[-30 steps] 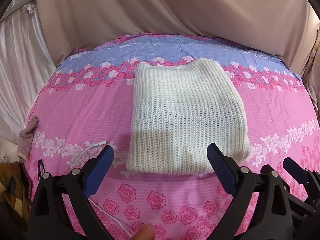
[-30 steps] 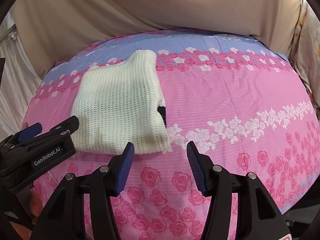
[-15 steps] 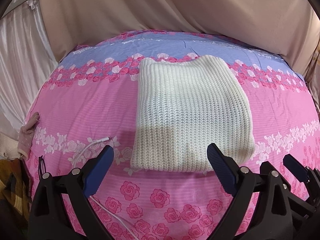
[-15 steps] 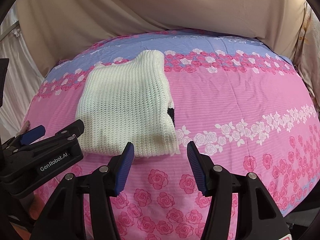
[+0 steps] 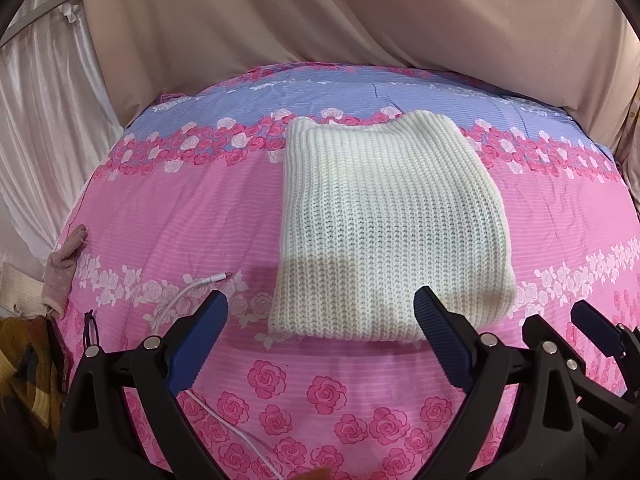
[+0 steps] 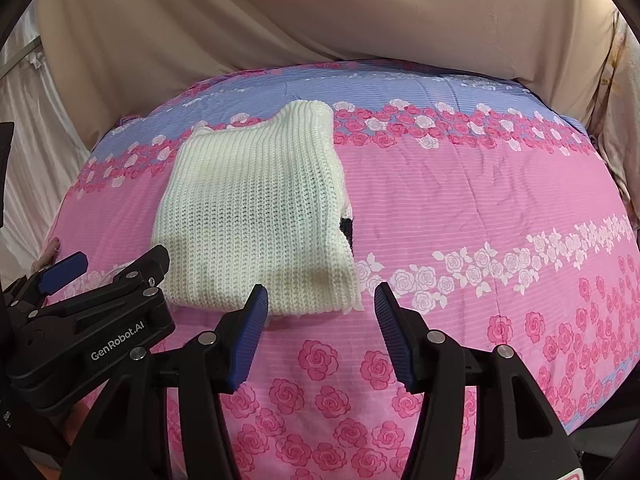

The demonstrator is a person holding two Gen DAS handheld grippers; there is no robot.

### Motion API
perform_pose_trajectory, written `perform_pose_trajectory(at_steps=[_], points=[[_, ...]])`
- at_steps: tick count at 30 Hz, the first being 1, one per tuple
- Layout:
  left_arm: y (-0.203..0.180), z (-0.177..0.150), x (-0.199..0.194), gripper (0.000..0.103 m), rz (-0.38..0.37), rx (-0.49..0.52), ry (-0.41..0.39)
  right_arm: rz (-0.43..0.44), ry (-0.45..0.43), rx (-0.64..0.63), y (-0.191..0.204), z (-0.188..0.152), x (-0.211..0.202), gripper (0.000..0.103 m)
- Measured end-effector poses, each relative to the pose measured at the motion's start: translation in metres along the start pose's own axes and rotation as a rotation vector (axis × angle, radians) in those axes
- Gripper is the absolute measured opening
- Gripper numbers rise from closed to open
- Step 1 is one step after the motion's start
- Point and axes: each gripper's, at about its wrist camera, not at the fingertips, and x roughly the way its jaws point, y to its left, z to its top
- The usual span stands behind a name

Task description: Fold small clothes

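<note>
A cream knitted sweater point(image 5: 388, 224) lies folded into a flat rectangle on the pink rose-print bedspread point(image 5: 180, 216). It also shows in the right wrist view point(image 6: 256, 220), with a small black patch point(image 6: 347, 227) peeking out at its right edge. My left gripper point(image 5: 320, 312) is open and empty, held just in front of the sweater's near edge. My right gripper point(image 6: 322, 304) is open and empty, in front of the sweater's near right corner. The left gripper's body point(image 6: 88, 320) shows at the left of the right wrist view.
A white charging cable point(image 5: 188, 292) lies on the bedspread left of the sweater. A pinkish sock point(image 5: 64, 264) hangs at the bed's left edge. Beige sheets point(image 5: 360, 12) drape behind the bed. The bedspread point(image 6: 500, 220) stretches right of the sweater.
Both grippers have drawn back slightly and risen, so the sweater sits a little farther off in both views. The sweater itself has not moved. Both stay open.
</note>
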Motion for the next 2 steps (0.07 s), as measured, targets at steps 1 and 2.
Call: perform_pose_trajectory(at_steps=[1,2], points=[[0.0002,-0.0003,-0.0001,0.092,0.0,-0.001,0.001,0.001,0.0,-0.002,0.0003,0.0003,-0.0002,0.054],[0.0007,-0.0004,-0.0001,0.092,0.002,-0.001,0.003,0.002,-0.001,-0.003,0.0009,0.0001,-0.0001,0.054]])
